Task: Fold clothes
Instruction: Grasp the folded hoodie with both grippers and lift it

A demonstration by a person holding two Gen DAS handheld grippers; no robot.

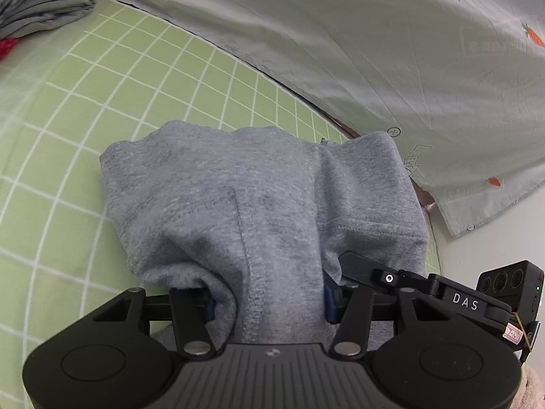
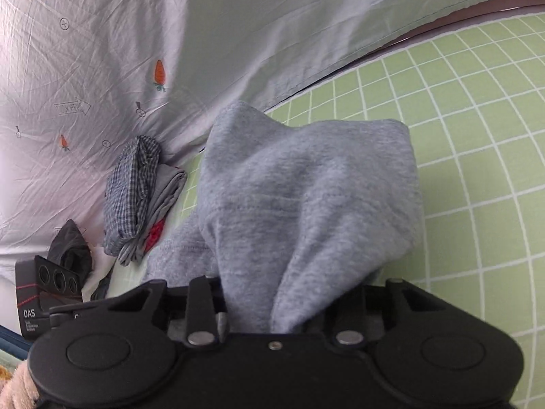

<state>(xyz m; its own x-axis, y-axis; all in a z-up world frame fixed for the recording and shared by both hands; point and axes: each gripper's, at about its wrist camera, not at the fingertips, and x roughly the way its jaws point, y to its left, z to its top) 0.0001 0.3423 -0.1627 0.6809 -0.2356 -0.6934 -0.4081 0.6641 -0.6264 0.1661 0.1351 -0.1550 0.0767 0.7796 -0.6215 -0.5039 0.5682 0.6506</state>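
Note:
A grey sweatshirt-knit garment [image 1: 259,204] hangs bunched over the green grid-pattern sheet [image 1: 102,102]. My left gripper [image 1: 269,306] is shut on a fold of it with a stitched seam; the cloth hides the fingertips. The right gripper's black body [image 1: 442,296] shows at the garment's right edge in the left wrist view. In the right wrist view the same grey garment [image 2: 306,197] drapes forward from my right gripper [image 2: 272,310], which is shut on it. The left gripper's body [image 2: 44,289] shows at lower left there.
A pale printed sheet with carrots [image 1: 408,68] lies beyond the green sheet [image 2: 477,136]. A stack of folded clothes, checked and grey with something red [image 2: 136,197], lies at the left. A dark crumpled cloth [image 2: 69,248] lies near it. The folded stack also shows top left [image 1: 44,6].

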